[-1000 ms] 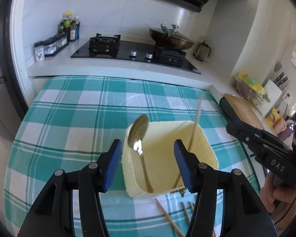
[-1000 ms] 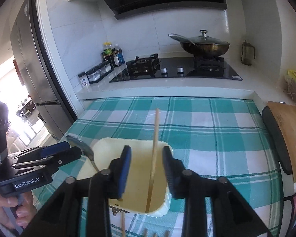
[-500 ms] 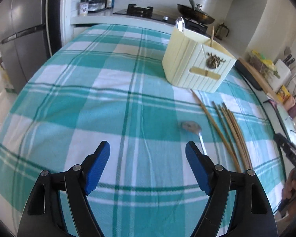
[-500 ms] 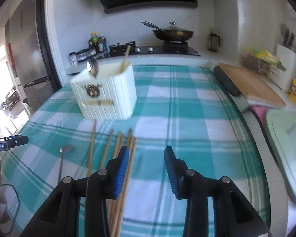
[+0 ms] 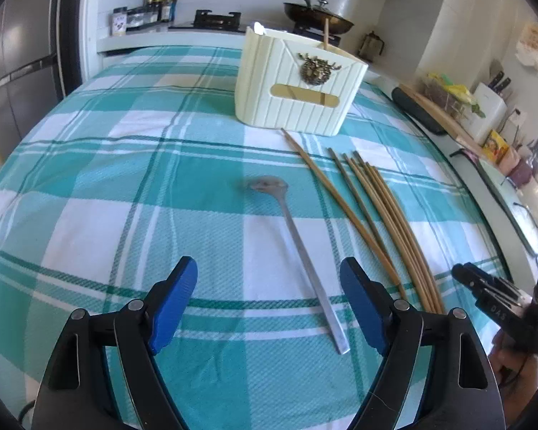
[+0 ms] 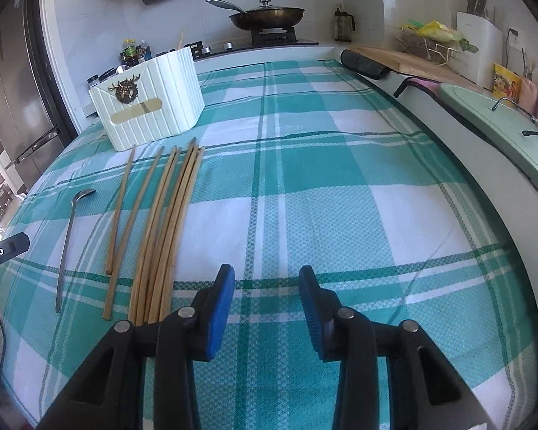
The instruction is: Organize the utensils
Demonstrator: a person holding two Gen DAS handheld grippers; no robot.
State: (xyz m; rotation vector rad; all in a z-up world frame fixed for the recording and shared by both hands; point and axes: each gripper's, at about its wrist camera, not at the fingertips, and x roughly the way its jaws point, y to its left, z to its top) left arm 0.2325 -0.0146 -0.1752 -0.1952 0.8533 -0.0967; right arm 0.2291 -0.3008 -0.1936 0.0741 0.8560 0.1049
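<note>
Left gripper (image 5: pixel 269 299) hung above the checked cloth (image 5: pixel 89 165), jaws spread wide and nothing held; they had just been opening further. The tail of the spoon (image 5: pixel 306 267) handle lay on the cloth between the two blue pads, nearer the right-hand one, not touched. Right gripper (image 6: pixel 265 299) stood part open and empty over bare cloth, with the bundle of chopsticks (image 6: pixel 168 222) just to the left of its left finger.

Task items: the spoon lay flat, bowl toward the cream utensil holder (image 5: pixel 297 86), which stood upright further along the table. Loose chopsticks fanned out beside the spoon, between it and the right gripper. One chopstick, and what looked like a spoon bowl, already stood up out of the holder.

Risks, as judged:
- Spoon handle is thin, flat and off-centre in the left jaws; closing as placed could push it sideways or pinch cloth under it instead.
- Chopsticks lie touching one another; the right gripper could take several at once or roll the neighbours away.
- The holder looks light; a utensil driven against its rim could shift or tip it.
</note>
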